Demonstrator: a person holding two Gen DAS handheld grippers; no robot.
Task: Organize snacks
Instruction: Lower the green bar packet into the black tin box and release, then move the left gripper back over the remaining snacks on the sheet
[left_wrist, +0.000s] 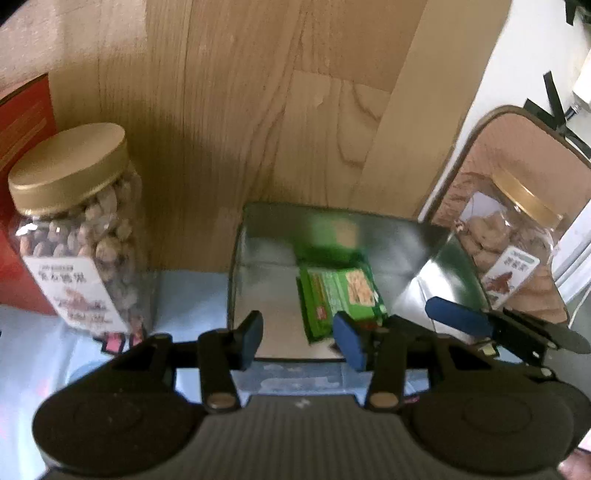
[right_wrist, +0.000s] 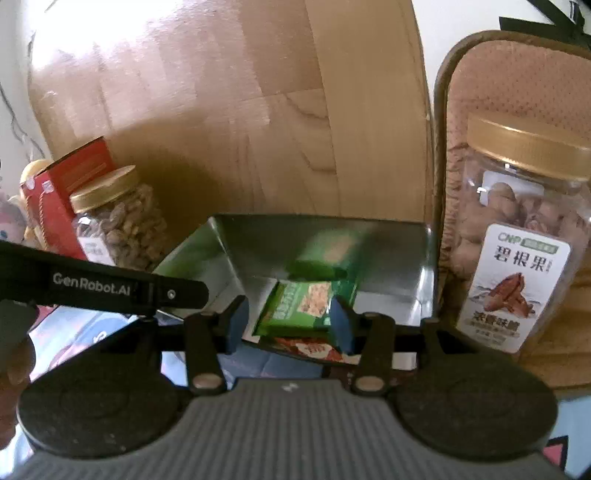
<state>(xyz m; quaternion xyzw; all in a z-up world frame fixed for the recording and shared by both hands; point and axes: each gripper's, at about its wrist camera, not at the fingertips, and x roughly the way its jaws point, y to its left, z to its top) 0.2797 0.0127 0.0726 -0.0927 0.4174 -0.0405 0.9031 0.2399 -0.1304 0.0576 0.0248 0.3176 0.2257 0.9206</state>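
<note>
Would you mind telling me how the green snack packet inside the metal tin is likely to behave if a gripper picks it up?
The green snack packet looks thin and flat, so probably light. Its glossy wrapper suggests it may slip or crinkle between pads. Lying low inside the metal tin, it may slide along the shiny floor if nudged.

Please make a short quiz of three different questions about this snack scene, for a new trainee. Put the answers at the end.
1. True or false: the green snack packet lies inside the shiny metal tin.
2. What colour are the lids of the two nut jars, the jar beside the red box and the jar by the padded cushion?
A. gold
B. white
C. blue
3. Fill the gap: neither the left gripper nor the right gripper holds anything; the jaws of both stand ____.

Key:
1. True; the packet rests on the tin's floor.
2. A, gold.
3. open
</note>
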